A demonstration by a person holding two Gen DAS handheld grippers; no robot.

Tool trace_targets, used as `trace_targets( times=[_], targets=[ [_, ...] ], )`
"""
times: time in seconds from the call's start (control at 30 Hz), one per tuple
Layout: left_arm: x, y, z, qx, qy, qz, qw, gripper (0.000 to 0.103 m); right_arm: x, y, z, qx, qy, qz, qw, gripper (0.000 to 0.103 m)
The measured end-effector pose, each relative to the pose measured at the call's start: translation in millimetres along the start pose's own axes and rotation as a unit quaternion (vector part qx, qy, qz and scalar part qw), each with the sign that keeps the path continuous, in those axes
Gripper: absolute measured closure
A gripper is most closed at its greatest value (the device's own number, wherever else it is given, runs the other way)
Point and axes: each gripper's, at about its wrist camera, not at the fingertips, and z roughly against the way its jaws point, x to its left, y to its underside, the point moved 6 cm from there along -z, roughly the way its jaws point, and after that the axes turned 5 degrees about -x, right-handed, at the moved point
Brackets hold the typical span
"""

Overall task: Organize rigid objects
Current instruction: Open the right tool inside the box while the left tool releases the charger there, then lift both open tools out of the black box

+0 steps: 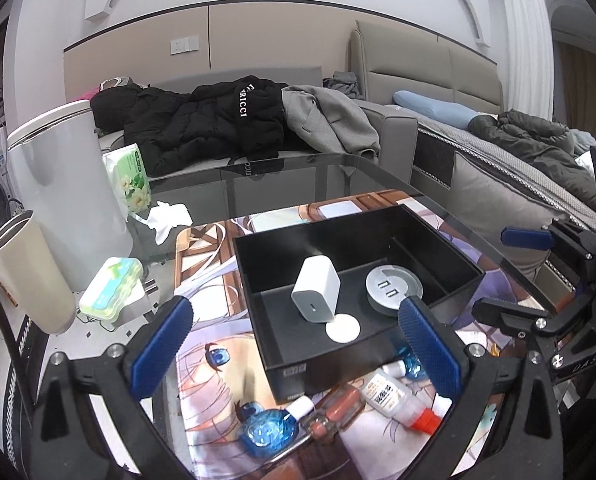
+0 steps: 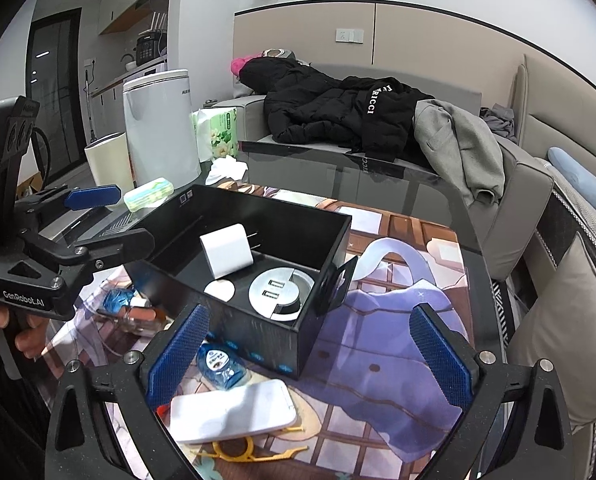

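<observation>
Both of my tongs hang with their blue-padded fingers spread wide and nothing between them. My left gripper hovers over the near wall of a black box, and my right gripper hovers over that box's near corner from the other side.

Sitting open-topped on a glass table covered by a cartoon-printed mat, the box holds three things. A white charger stands tilted in the middle, its prongs pointing away in the right wrist view. Just beside it lies a small white disc, touching the charger's lower edge. Next to them rests a round silver USB hub with two ports facing up.

Outside the box, near my left gripper, lie a blue bottle, a reddish clear item that I cannot identify, and a small white bottle with an orange tip, close together. Near my right gripper lie a flat white case and a second blue bottle touching the box wall, with a yellow plastic piece below the case.

Farther left stand a tall white appliance, a cream cup, a green tissue pack and a pale green case. A black jacket lies on the sofa behind.
</observation>
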Motion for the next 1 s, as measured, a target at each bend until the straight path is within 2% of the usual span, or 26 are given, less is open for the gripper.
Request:
trace_targets(
  times=[0.33,0.67,1.0],
  targets=[
    [-4.2,18.5,9.3,0.018,-0.005,-0.017,0.9997,0.0,5.6,17.8,7.7,0.025,-0.007,0.012,1.0,0.001],
    [-12.3,37.2,10.3,0.049,0.015,-0.022,0.9985,0.0,13.6,37.1,6.3,0.057,-0.013,0.023,0.998,0.001],
    [-10.8,51.2,13.3,0.07,0.011,-0.036,0.9968,0.0,21.0,46.5,4.7,0.075,-0.02,0.033,0.996,0.001]
  ],
)
